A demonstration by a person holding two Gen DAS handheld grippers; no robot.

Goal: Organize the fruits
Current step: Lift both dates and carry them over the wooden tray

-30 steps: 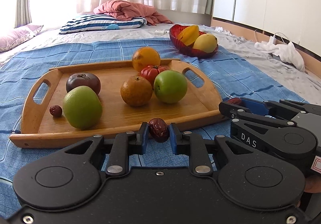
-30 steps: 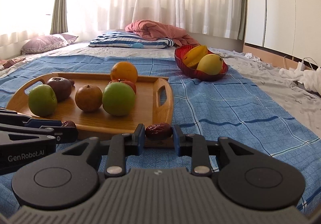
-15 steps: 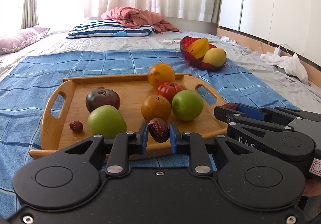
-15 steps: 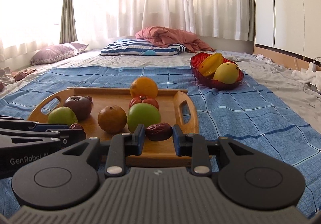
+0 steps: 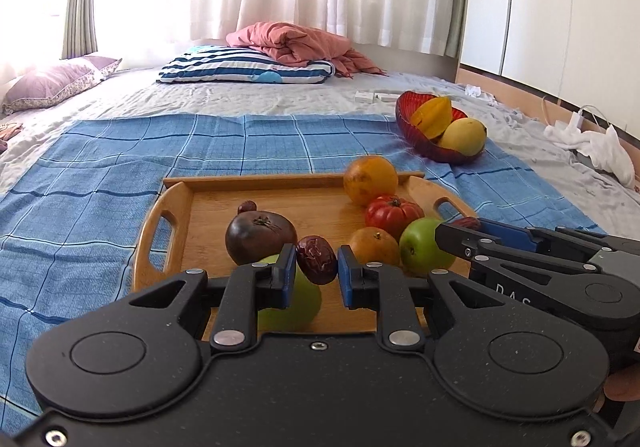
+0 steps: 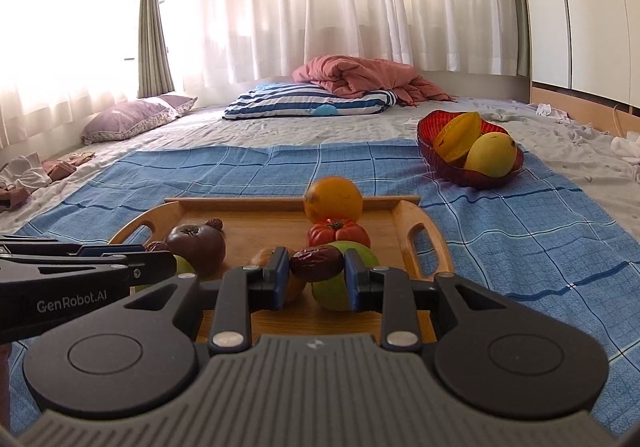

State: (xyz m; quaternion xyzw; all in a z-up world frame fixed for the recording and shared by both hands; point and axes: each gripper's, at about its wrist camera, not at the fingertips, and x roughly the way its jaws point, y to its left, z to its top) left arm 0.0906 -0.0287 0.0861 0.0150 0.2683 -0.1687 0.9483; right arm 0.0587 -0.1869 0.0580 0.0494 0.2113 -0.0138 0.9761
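Observation:
My left gripper is shut on a wrinkled red date, held above the near edge of the wooden tray. My right gripper is shut on another red date, also over the tray. On the tray lie an orange, a red tomato, a smaller orange, a green apple, a dark purple fruit, a loose date and a second green apple. A red bowl with a starfruit and a mango sits far right.
The tray rests on a blue checked cloth spread on a bed. A striped pillow, a pink blanket and a purple pillow lie at the back. White clothes lie at the right edge.
Both grippers have risen and moved forward over the tray, each still holding its date. The tray now sits lower and closer under them.

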